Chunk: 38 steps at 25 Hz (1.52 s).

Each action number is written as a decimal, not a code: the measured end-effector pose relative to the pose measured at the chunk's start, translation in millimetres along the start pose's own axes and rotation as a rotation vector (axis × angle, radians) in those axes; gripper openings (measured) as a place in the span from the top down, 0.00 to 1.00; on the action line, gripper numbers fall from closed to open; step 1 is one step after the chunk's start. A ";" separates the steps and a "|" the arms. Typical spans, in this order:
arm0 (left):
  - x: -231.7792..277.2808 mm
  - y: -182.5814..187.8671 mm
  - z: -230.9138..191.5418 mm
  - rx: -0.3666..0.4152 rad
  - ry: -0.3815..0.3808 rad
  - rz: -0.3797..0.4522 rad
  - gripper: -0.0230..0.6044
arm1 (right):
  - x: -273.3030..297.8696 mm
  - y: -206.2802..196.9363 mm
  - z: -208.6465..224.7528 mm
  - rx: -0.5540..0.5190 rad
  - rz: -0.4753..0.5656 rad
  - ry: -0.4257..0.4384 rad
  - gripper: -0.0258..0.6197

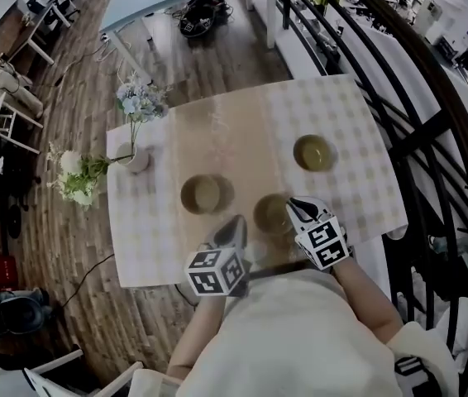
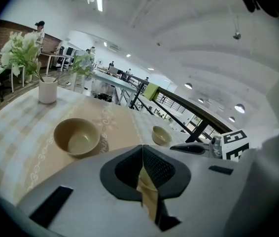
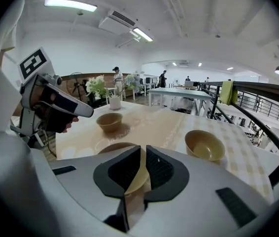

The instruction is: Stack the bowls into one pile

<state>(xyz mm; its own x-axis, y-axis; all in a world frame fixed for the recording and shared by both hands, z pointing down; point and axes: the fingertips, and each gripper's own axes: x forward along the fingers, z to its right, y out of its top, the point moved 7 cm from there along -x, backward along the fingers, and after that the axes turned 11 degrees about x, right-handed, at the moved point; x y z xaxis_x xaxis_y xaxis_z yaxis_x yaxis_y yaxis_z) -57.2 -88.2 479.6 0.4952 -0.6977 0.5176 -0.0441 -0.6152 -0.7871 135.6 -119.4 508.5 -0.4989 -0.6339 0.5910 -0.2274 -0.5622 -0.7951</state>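
Bowls: three, all upright with mouths up, round, none stacked.
Near bowl: by the tabletop's near edge, right of centre.
Left bowl: mid-table on the tan runner, near the first but apart from it.
Right bowl: toward the right edge, farther back, well apart from the others.
Your left gripper: jaws pressed together on nothing. It hangs over the near edge, pointing across the table toward the left bowl.
Your right gripper: jaws drawn in to a thin slit, pinching nothing. It sits just over the near bowl's right rim – whether it touches, you cannot tell.
Vase: with flowers, at the left edge.
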 end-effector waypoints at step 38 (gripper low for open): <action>-18.0 -4.4 -15.6 -0.043 0.104 0.061 0.95 | 31.2 -13.7 12.4 -0.023 -0.108 0.023 0.94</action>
<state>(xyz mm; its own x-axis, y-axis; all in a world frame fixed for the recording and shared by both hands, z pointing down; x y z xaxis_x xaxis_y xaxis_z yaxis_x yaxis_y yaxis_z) -79.4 -78.7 479.0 0.3979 -0.7671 0.5032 -0.1097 -0.5843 -0.8041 133.6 -138.0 539.5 -0.4894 -0.5582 0.6700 -0.2995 -0.6140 -0.7303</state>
